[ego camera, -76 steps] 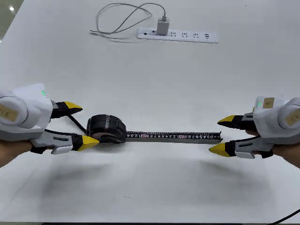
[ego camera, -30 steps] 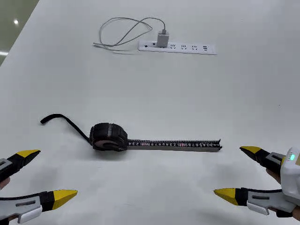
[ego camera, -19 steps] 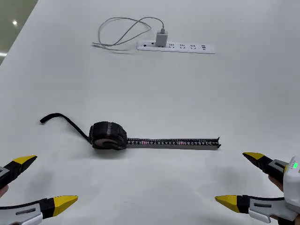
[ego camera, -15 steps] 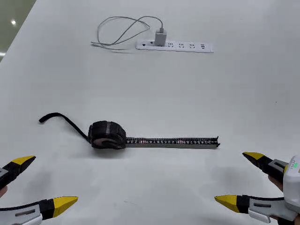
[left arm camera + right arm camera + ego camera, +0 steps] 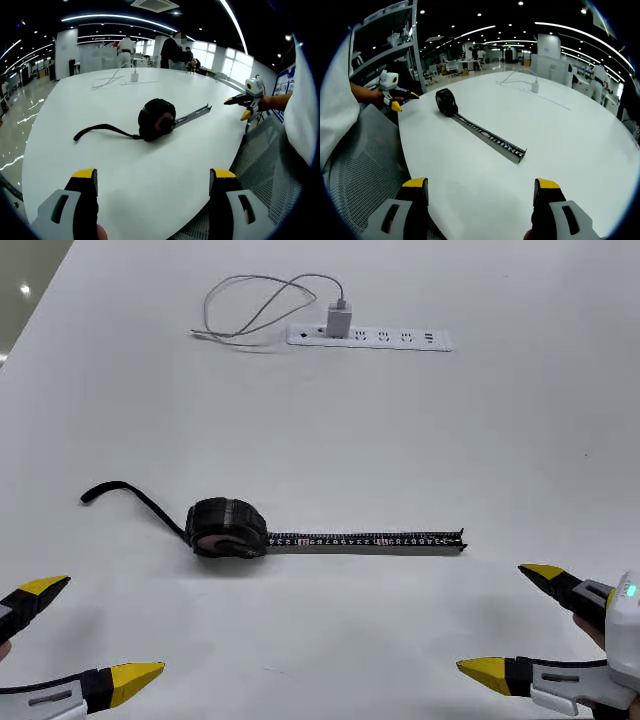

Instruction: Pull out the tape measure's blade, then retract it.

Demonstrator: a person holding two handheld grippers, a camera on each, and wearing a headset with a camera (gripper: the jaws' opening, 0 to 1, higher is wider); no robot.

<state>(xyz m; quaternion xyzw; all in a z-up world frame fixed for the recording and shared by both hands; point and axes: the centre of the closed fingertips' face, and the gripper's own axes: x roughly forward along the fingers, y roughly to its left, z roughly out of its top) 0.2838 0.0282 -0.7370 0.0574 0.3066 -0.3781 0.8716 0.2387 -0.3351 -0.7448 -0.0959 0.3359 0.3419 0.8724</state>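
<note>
The blade (image 5: 365, 540) lies pulled out of the tape measure (image 5: 227, 528), retraction still to do; left tool (image 5: 95, 632) and right tool (image 5: 508, 620) gape wide, empty, near it.

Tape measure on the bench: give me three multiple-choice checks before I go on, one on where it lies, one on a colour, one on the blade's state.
1. In the head view, where is the tape measure's case relative to its blade?
A) at the blade's left end
B) at the blade's right end
C) lifted above it

2. What colour are the tips of the left claw and the right claw?
A) red
B) blue
C) yellow

3. What state is the blade in?
A) fully retracted
B) pulled out, lying on the table
C) gripped in a claw

Answers:
1 A: the case sits on the left, and the blade runs to the right from it.
2 C: all four tips are yellow.
3 B: the marked blade lies stretched out on the table, with both claws open and apart from it.
</note>
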